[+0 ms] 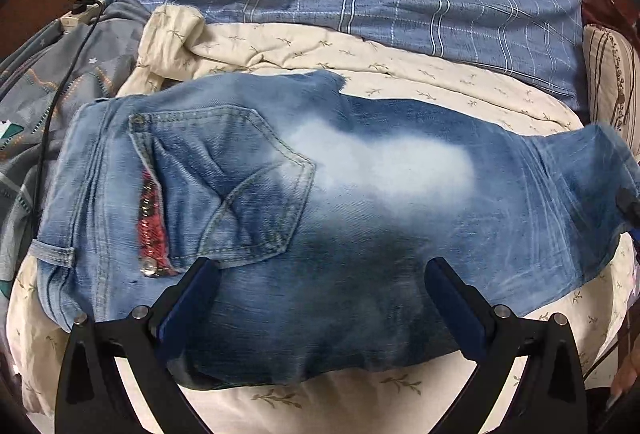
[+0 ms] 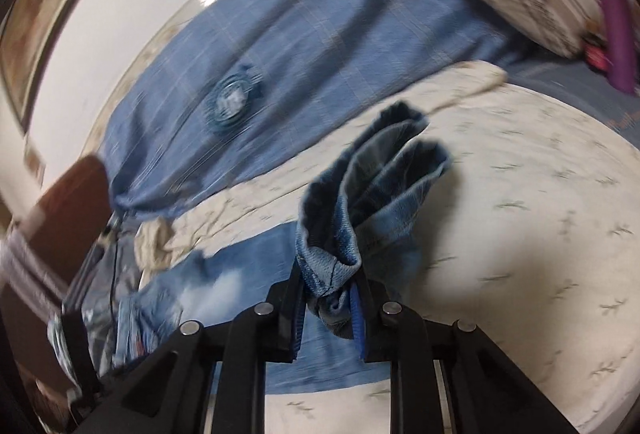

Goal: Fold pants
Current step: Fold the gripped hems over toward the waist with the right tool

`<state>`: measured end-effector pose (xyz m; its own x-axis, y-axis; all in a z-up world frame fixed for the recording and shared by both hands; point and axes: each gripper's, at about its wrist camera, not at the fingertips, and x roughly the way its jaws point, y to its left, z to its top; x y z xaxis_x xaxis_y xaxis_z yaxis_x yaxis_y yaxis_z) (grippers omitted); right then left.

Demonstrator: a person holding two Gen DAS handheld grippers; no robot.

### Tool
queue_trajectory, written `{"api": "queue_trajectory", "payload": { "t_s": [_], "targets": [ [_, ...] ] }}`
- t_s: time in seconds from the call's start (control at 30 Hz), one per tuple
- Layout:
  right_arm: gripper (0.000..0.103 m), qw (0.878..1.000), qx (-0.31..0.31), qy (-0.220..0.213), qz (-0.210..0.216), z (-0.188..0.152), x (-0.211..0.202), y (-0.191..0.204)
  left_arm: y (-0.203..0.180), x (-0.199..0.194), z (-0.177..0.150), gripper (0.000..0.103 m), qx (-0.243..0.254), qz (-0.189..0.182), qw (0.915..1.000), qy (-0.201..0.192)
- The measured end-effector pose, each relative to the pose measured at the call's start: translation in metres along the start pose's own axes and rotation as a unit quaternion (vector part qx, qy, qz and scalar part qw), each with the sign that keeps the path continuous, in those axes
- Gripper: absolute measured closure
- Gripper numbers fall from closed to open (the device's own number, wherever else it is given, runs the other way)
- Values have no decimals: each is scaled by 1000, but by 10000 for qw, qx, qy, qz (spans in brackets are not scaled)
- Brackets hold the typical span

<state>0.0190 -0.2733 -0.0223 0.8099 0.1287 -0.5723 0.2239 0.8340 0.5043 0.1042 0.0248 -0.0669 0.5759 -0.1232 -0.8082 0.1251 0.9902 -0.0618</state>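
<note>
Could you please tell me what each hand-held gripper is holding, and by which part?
The right hand-held gripper pinches the faded blue denim jeans by their bunched leg hems. The left hand-held gripper holds nothing.

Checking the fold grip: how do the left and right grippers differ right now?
The left gripper has jaws wide apart, empty, over the jeans flat on the bed; the right gripper has jaws shut on the bunched jeans hems. Left view is sharp; right view is motion-blurred. Both have black arms with blue pads.
</note>
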Motion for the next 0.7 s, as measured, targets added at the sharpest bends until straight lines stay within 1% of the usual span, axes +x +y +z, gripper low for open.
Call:
{"api": "queue_trajectory", "payload": {
  "t_s": [0.17,0.27,0.33,0.37,0.43,0.47,0.5,0.53,0.57,0.6,0.7],
  "targets": [
    [83,9983,-433,214,333,-16,17,39,12,-7,2,0,-68,14,10000,-62],
    [83,9959,-539,488,543,-28,31,58,21,-11,4,0,-179,-45,9998,-106],
    [83,9934,-573,692,707,-34,40,68,25,-15,3,0,-182,72,9996,-190],
    [81,9910,-544,887,841,-38,48,74,28,-16,3,0,-196,96,9995,-221],
    [75,9870,-421,1214,969,-45,59,79,35,-19,3,0,-261,130,9992,-273],
    [65,9831,-327,1499,995,-50,68,81,38,-20,2,0,-301,137,9990,-292],
    [61,9793,-244,1712,1048,-53,75,82,41,-20,2,0,-333,138,9989,-299],
    [48,9753,-155,1891,1134,-55,80,82,44,-20,2,0,-366,135,9988,-299],
    [45,9717,-59,1991,1268,-56,81,83,45,-19,2,0,-398,122,9987,-291],
    [45,9721,-76,1928,1337,-55,78,84,47,-20,2,0,-417,105,9987,-287],
    [42,9750,-191,1430,1688,-41,54,82,44,-22,1,0,-416,37,9986,-315]
  ]
}}
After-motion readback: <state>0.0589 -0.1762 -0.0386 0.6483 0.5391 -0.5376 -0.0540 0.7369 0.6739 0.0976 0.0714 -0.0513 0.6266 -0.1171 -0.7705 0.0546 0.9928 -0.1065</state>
